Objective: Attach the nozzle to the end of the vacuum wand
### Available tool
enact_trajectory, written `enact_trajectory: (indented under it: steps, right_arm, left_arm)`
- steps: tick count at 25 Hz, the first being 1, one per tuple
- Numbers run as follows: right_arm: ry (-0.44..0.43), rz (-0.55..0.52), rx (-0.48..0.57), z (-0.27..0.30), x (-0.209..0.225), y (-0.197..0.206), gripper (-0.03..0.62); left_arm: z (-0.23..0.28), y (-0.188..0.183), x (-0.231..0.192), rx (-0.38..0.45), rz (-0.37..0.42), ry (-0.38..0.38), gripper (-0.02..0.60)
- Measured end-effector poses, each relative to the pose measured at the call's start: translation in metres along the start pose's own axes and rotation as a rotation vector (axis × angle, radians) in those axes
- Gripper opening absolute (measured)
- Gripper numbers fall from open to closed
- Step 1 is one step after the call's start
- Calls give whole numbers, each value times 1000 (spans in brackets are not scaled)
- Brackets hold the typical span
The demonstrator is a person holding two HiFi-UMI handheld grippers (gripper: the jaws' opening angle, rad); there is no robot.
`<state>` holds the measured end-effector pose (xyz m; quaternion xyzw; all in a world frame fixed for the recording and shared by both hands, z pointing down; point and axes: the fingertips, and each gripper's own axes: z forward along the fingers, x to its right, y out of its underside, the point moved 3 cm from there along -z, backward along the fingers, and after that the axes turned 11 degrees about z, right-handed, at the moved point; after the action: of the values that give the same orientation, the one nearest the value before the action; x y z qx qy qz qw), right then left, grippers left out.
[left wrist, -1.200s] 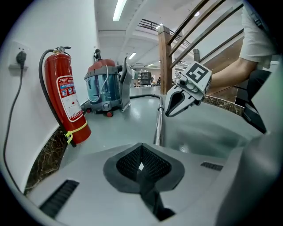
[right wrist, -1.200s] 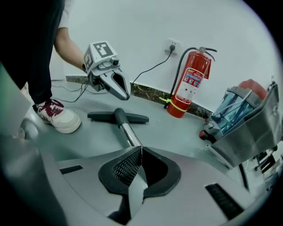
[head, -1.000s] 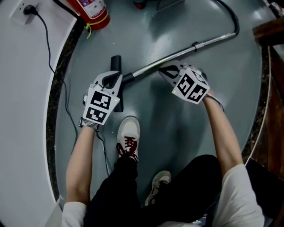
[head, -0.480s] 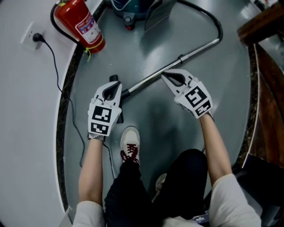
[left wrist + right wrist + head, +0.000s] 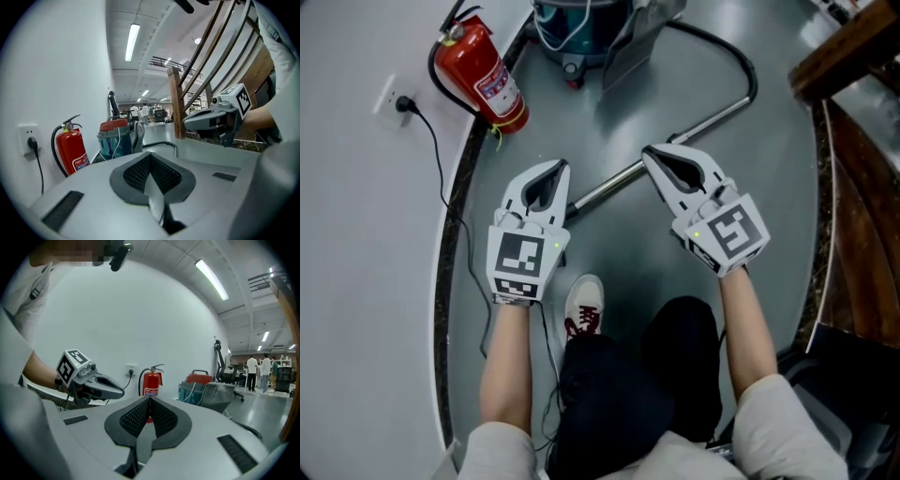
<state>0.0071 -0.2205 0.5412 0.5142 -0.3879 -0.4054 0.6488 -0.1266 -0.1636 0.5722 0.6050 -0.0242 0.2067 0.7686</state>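
Note:
The metal vacuum wand (image 5: pixel 703 120) lies on the grey floor and slants from upper right down to the left. Its black hose (image 5: pixel 748 70) curves back to the teal vacuum canister (image 5: pixel 581 23). The black nozzle at the wand's lower end is almost wholly hidden under my left gripper (image 5: pixel 558 169); only a dark bit (image 5: pixel 568 208) shows. Both grippers hang in the air above the wand, shut and empty. My right gripper (image 5: pixel 649 153) is over the wand's middle. Each gripper view shows its own pads (image 5: pixel 150 157) (image 5: pixel 150 400) pressed together and the other gripper (image 5: pixel 218 119) (image 5: pixel 86 380) alongside.
A red fire extinguisher (image 5: pixel 483 80) stands by the white wall, near a wall socket (image 5: pixel 398 98) with a black cord. Wooden stair railing (image 5: pixel 853 122) borders the right side. The person's shoe (image 5: pixel 584 305) is on the floor just below the grippers. People stand far off (image 5: pixel 258 366).
Both grippers have risen off the wand and nozzle, still shut. The head view has shifted, bringing the extinguisher and canister into sight.

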Motion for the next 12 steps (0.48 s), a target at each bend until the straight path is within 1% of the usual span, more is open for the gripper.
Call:
enact_trajectory:
  steps: [5,9,12]
  right_arm:
    - [-4,-35,85,-9,-5,-59,26]
    - [5,-55,142,-18,-8,-99,26]
    - [22,-55,162,-23,-10,-130,26]
  left_arm:
    - [-2,-60,-9,67,47,-7,0]
    - [-10,-104,-17,113,44,-6,0]
    - [-17,-139,-26,143,44,-7,0]
